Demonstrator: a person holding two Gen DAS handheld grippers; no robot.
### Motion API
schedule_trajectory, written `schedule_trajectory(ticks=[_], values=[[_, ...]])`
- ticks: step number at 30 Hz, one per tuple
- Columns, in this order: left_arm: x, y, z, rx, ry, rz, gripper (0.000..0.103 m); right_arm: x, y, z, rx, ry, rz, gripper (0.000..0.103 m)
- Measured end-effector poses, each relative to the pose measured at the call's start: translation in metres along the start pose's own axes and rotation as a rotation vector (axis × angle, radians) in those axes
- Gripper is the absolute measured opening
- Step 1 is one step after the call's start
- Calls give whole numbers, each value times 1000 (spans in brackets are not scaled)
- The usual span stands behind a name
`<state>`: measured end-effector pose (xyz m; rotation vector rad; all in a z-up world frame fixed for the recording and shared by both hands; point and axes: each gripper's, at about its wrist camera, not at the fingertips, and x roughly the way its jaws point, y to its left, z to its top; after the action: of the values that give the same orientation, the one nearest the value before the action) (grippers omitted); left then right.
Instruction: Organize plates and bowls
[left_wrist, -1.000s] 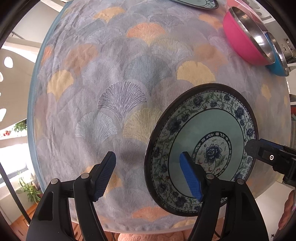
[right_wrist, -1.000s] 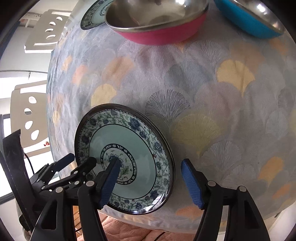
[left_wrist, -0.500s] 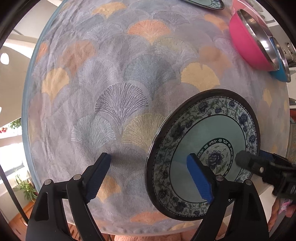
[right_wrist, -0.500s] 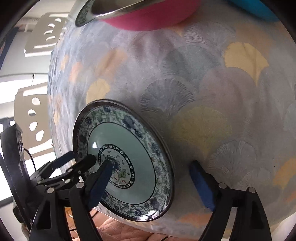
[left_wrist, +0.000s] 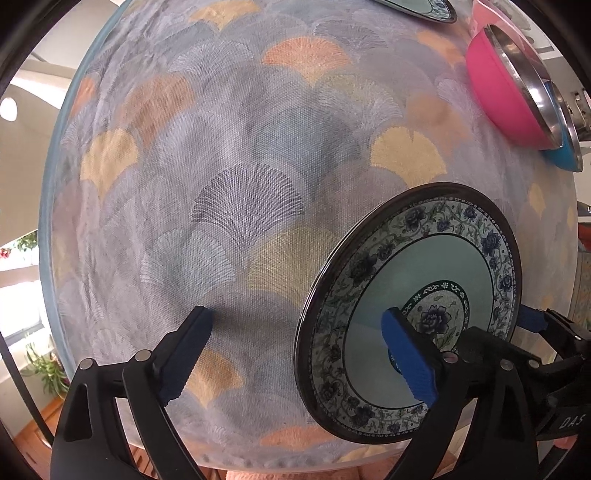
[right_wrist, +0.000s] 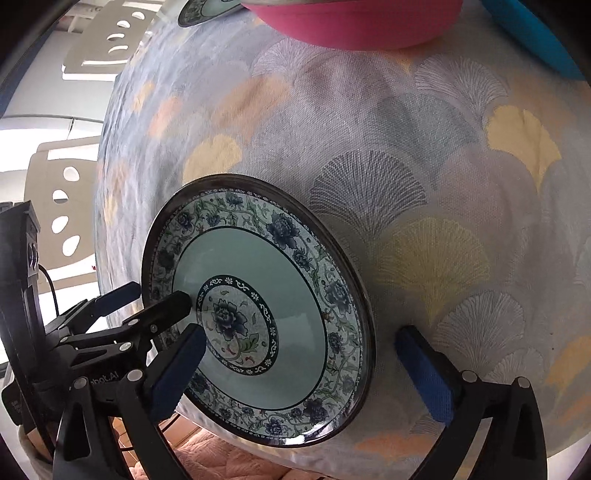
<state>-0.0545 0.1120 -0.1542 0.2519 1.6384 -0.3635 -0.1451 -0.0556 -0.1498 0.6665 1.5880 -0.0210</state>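
The plate (left_wrist: 413, 314), lower right of the left view, is being straddled at opposite rims by both wide-open hand-held grippers (left_wrist: 295, 356) (right_wrist: 299, 373); nothing is being gripped. It is lying at the tabletop (left_wrist: 240, 155) edge. If nudged unevenly, it could be tipped off.

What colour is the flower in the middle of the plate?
Dark blue, with green leaves, on the plate; clearest in the right wrist view.

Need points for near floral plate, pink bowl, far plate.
near floral plate (right_wrist: 255, 325): right wrist view, central flower medallion.
pink bowl (left_wrist: 498, 99): left wrist view, pink outer wall.
far plate (left_wrist: 424, 5): left wrist view, pale inner face at the top edge of the picture.
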Motion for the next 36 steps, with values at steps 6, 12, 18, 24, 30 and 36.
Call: schedule_trajectory(ticks=[6,12,18,24,30,36], values=[[4,1,0,5,0,-8,97,0,3,-2,-25,-2,-36,103],[9,1,3,21,4,-14,101,3,6,-3,-26,-7,-53,103],[13,-2,6,33,8,-16,103,5,10,-4,-22,-15,-59,103],[17,-4,12,39,12,-27,103,5,11,-6,-22,-25,-57,103],[20,-5,15,42,7,-33,103,3,8,-7,-29,-31,-60,103],[20,-3,11,40,-6,-36,103,3,9,-10,-35,-37,-62,103]])
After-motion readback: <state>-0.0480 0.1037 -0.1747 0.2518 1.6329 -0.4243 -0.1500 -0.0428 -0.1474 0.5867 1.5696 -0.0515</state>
